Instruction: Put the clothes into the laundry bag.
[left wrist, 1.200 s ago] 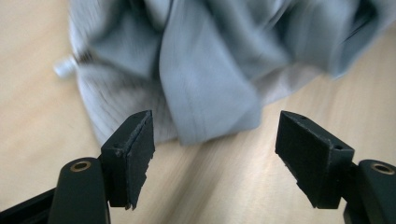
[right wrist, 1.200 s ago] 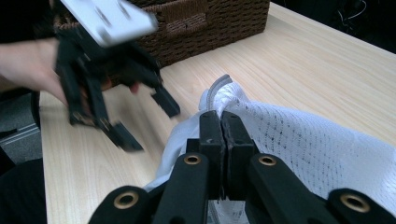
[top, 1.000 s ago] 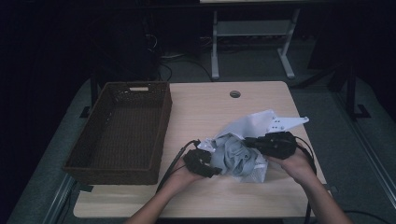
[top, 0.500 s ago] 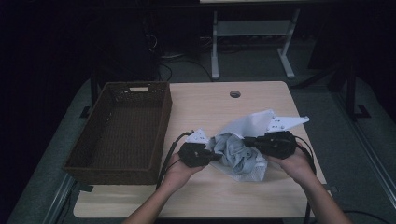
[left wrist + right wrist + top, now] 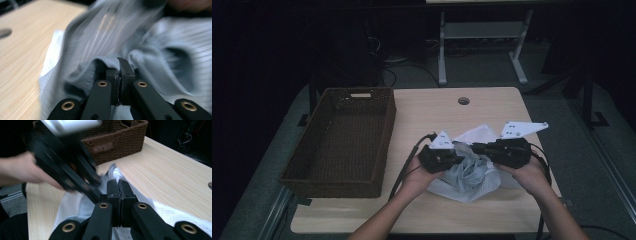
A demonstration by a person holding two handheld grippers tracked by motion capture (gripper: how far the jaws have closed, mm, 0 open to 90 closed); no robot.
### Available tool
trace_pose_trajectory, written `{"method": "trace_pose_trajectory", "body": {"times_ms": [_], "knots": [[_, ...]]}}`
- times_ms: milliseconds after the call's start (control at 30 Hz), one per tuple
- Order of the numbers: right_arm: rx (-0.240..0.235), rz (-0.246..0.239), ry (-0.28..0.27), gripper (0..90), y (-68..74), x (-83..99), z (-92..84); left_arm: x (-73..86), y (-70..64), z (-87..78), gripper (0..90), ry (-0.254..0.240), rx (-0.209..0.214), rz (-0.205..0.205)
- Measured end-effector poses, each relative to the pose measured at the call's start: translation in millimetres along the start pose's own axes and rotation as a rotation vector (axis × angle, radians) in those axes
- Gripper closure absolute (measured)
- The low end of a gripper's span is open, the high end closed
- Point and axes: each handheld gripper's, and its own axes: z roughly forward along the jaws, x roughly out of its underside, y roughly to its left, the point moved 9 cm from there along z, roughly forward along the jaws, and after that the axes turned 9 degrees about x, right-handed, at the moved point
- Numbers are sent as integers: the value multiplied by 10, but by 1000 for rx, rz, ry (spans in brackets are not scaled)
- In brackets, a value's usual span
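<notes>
We've got the grey cloth (image 5: 467, 172) bunched near the desk's (image 5: 492, 107) front right corner. Up close, the left claw (image 5: 119, 71) has just clenched a fold; the right claw (image 5: 117, 192) pinches white mesh. From above, both hands meet, claws facing.

High view: above the near table (image 5: 492, 110) edge, facing forward and down.
Gripper views: close, sharing the cloth (image 5: 160, 60).

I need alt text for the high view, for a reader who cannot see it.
A person's two hands hold black grippers, the left gripper and the right gripper, both shut on a crumpled grey-white cloth on a light wooden table. A dark wicker basket stands to the left.
</notes>
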Motion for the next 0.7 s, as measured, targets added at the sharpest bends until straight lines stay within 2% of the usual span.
{"method": "trace_pose_trajectory", "body": {"times_ms": [100,167,333,433,533,700], "knots": [[13,9,5,883,-65,41,-4,180,89,170,880,48,-26,-19],[18,22,6,883,-108,58,-10,263,127,214,880,78,-63,8],[27,27,7,883,-121,62,-13,343,166,262,880,113,-91,21],[30,24,7,883,-108,60,-4,358,151,256,878,101,-95,9],[30,23,9,883,-96,58,5,340,131,204,867,75,-71,-28],[25,19,18,883,-83,78,20,218,82,-64,745,7,-23,-78]]}}
